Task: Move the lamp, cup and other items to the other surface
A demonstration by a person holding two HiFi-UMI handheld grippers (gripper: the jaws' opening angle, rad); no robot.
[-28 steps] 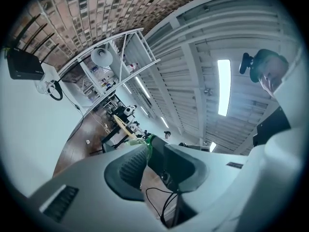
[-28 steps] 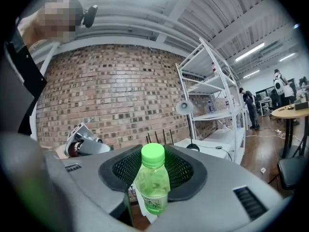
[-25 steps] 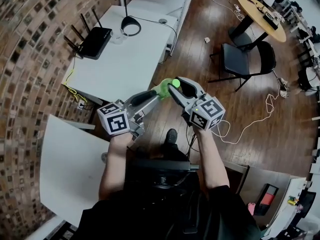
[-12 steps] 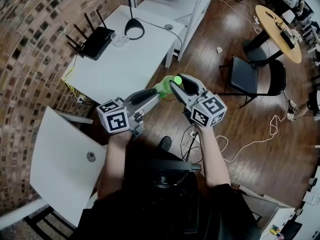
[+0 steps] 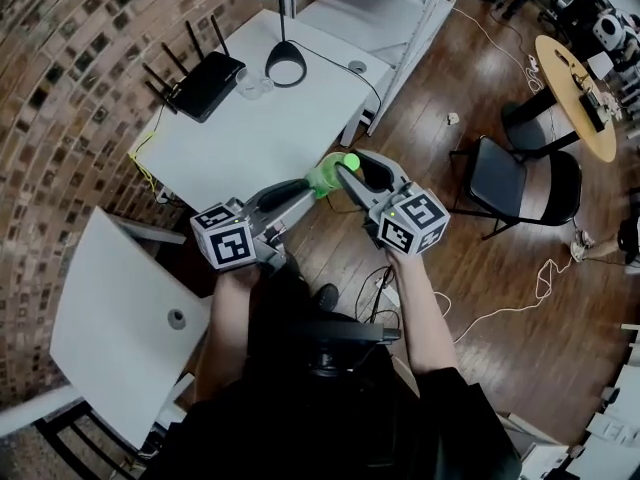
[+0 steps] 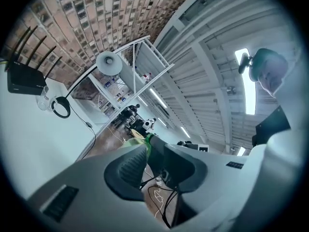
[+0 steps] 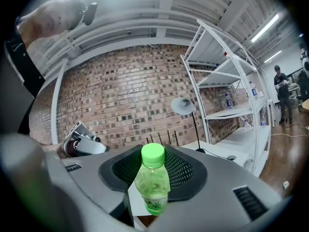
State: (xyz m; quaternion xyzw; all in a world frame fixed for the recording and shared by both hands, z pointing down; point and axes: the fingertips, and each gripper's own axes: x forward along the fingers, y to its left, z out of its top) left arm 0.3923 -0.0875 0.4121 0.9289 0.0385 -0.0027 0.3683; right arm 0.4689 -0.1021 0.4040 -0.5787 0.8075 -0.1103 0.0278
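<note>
Brick wall (image 5: 60,88) ran along the left of the room and wooden floor (image 5: 480,268) filled the right. A long white surface (image 5: 260,133) stood against the wall, and a second white surface (image 5: 110,318) sat nearer the person, apart from the first. On the long surface the lamp (image 5: 286,66) stood at the far end, with the router (image 5: 205,71) near the wall side and the clear cup (image 5: 252,86) between them. Above the floor, just off the long surface's near edge, the right gripper (image 5: 350,166) was clamped on a green-capped bottle (image 7: 153,185), pads on either side of its body. The left gripper (image 5: 312,182) met the same bottle from the opposite side, its jaws drawn close and pinching a green edge at their tips.
</note>
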